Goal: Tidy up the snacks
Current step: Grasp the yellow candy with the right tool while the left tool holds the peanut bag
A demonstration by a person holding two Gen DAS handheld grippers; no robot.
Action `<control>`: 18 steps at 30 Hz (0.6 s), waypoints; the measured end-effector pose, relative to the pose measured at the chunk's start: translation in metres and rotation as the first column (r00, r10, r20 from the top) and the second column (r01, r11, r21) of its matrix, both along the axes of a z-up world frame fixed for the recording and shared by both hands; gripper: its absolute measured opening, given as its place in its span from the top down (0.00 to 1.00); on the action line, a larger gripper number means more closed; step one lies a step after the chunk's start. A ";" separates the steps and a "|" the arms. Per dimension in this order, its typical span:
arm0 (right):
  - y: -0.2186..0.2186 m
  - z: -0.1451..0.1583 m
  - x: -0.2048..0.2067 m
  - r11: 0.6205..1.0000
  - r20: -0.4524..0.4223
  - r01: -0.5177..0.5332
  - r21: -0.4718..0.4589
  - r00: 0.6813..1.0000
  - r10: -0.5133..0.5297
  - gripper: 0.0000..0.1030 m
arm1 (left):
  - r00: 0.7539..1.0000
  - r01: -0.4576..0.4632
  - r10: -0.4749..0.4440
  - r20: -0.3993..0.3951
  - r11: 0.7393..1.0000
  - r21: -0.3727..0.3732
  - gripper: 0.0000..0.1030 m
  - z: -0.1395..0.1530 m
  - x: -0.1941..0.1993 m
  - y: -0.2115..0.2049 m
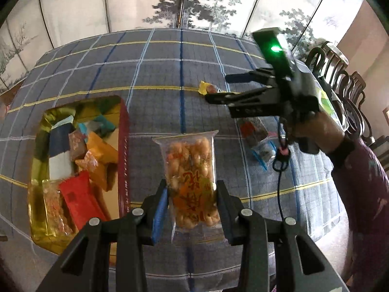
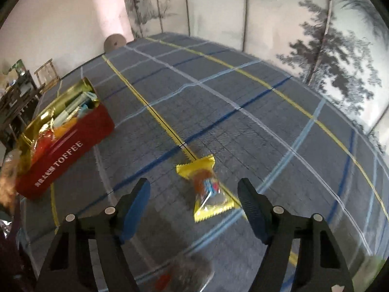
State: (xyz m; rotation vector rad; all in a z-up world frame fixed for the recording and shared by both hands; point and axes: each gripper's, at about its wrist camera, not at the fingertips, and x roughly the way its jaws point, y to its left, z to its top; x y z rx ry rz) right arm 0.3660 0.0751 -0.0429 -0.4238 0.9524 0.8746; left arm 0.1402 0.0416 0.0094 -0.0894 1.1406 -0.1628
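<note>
Red tin (image 2: pixel 70 143), marked "TOFFEE" in white, stands near the table's left edge, part-filled with wrapped snacks. Left gripper (image 1: pixel 192 194) pinches a clear peanut-snack packet (image 1: pixel 192 168) bearing red Chinese characters, held above the plaid tablecloth (image 1: pixel 158 77) just right of the tin. Right gripper (image 2: pixel 194 204) is spread wide around a yellow candy packet (image 2: pixel 206 187) lying mid-table with open cloth beyond it.

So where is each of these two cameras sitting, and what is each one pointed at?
Left wrist: rides on the left gripper, looking along its fingers at the clear peanut snack pack they clamp, above the plaid tablecloth; the person's right forearm shows.
Right wrist: rides on the right gripper, jaws open, facing the yellow candy packet.
Shared: the red toffee tin, the yellow packet, the tablecloth, the painted screen.
</note>
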 end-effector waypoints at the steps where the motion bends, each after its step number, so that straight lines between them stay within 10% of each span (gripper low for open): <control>1: 0.005 -0.004 0.004 1.000 0.009 -0.003 -0.031 1.000 0.003 0.40 | 1.000 0.000 0.000 0.000 1.000 0.002 0.63 -0.001 0.001 0.001; 4: 0.014 -0.018 0.016 0.996 -0.046 -0.003 -0.090 0.999 -0.001 0.70 | 1.000 -0.002 0.002 -0.003 1.000 0.003 0.63 -0.002 0.001 0.003; 7: 0.016 -0.022 0.015 0.994 -0.071 0.025 -0.103 0.997 -0.033 0.78 | 1.000 -0.010 0.010 -0.004 1.000 0.005 0.63 -0.003 0.002 0.005; 18: -0.057 0.068 -0.120 0.932 0.084 0.229 0.281 0.961 -0.262 0.79 | 0.998 -0.031 0.029 0.051 0.999 0.039 0.63 0.012 -0.025 0.008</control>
